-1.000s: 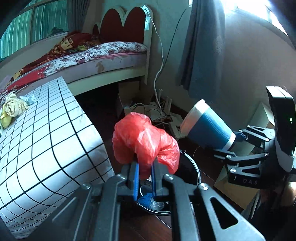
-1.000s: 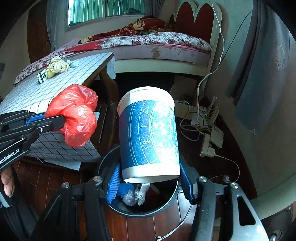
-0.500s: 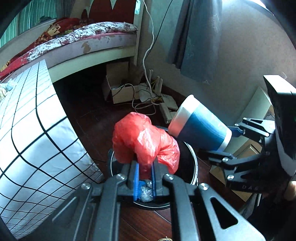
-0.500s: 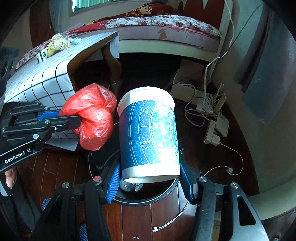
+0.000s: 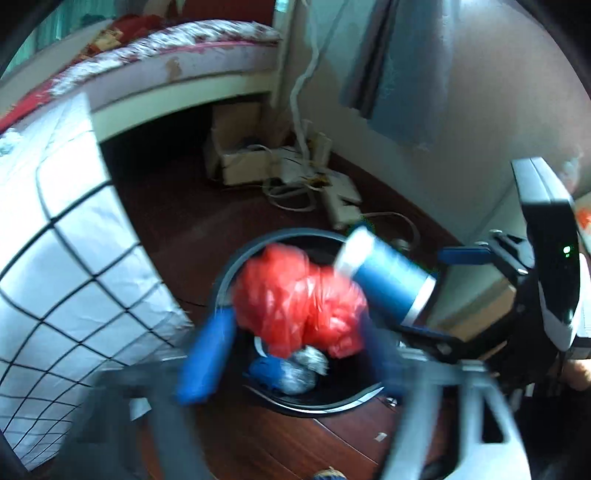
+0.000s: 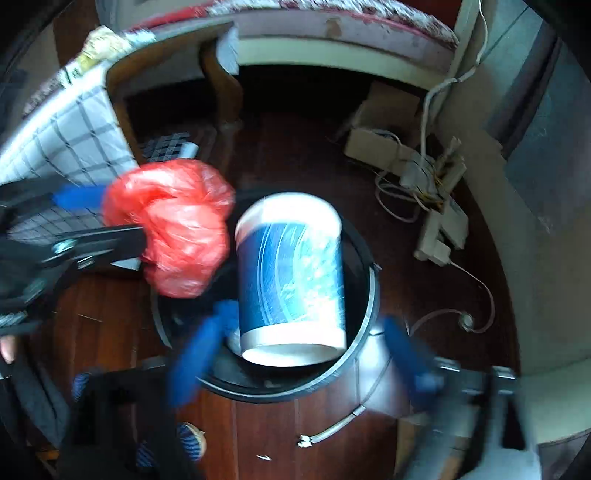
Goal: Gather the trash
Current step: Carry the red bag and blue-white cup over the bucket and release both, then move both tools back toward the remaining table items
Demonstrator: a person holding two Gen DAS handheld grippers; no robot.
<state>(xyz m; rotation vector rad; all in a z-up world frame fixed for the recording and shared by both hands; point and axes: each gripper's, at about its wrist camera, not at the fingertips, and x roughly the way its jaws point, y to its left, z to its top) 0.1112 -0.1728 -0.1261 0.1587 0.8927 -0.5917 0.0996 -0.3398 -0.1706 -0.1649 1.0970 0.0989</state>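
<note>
Both fisheye views are dim and cool-toned, with dark vignetted corners and strongly curved lines near the edges. Daylight enters from the upper left of the left wrist view, washing the checked table pale. Motion blur smears the blue fingers at the bottom of each frame; the red bag and the blue cup are soft and streaked. The space under the bed lies in deep shadow. Faint glare glints on the bin rim.
</note>
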